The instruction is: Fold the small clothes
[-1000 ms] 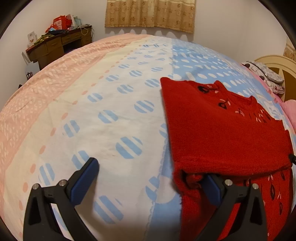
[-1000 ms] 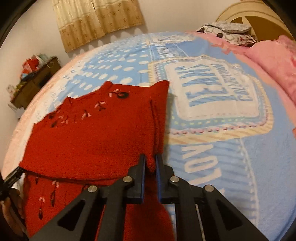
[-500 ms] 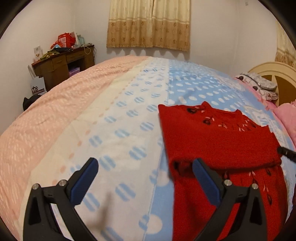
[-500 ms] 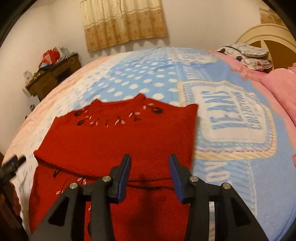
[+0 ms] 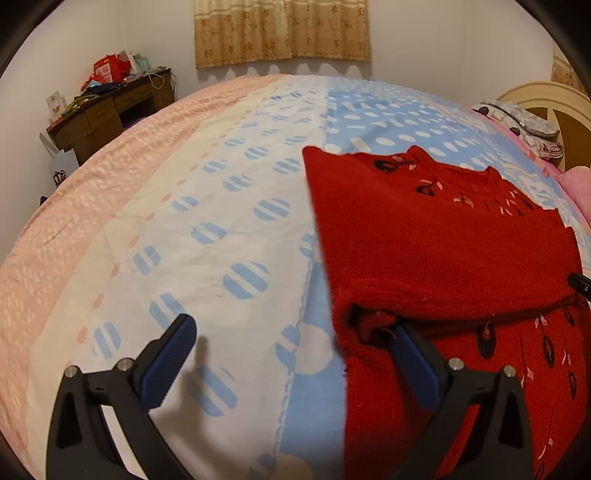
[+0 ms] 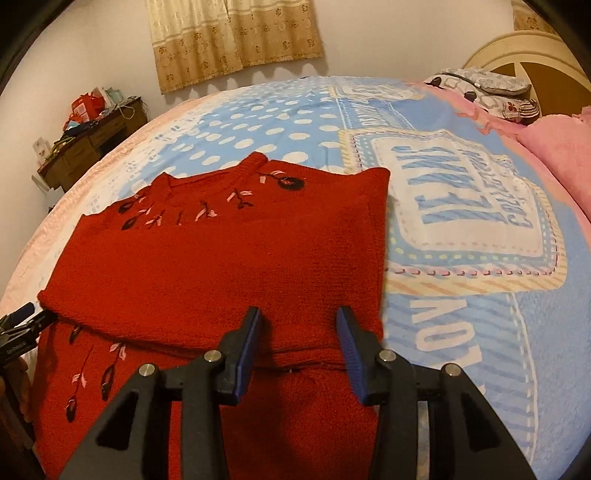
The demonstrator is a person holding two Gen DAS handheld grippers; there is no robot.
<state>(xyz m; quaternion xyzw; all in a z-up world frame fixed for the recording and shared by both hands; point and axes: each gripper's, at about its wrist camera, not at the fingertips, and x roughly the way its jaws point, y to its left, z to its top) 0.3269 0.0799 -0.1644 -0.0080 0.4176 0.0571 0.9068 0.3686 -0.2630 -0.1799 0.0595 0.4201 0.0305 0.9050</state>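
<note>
A red knitted sweater [image 5: 436, 236] with embroidered flowers lies on the bed, its sleeves folded across the body; it also shows in the right wrist view [image 6: 221, 266]. My left gripper [image 5: 291, 350] is open wide at the sweater's left edge, its right finger [image 5: 413, 358] at the folded sleeve's open end. My right gripper [image 6: 297, 343] is open and empty, just above the folded sleeve's near edge on the sweater's right side. The left gripper's tip [image 6: 22, 317] shows at the far left of the right wrist view.
The bed cover [image 5: 207, 236] is pink, cream and blue with dots and a printed label [image 6: 461, 199]. A cluttered wooden desk [image 5: 110, 107] stands by the far wall. Pillows [image 6: 484, 85] and a headboard [image 6: 524, 48] are at the right. A curtain [image 5: 280, 29] hangs behind.
My right gripper has let go of the sweater's folded edge and opened. My left gripper stayed open, pulled back, then came close to the sleeve end again.
</note>
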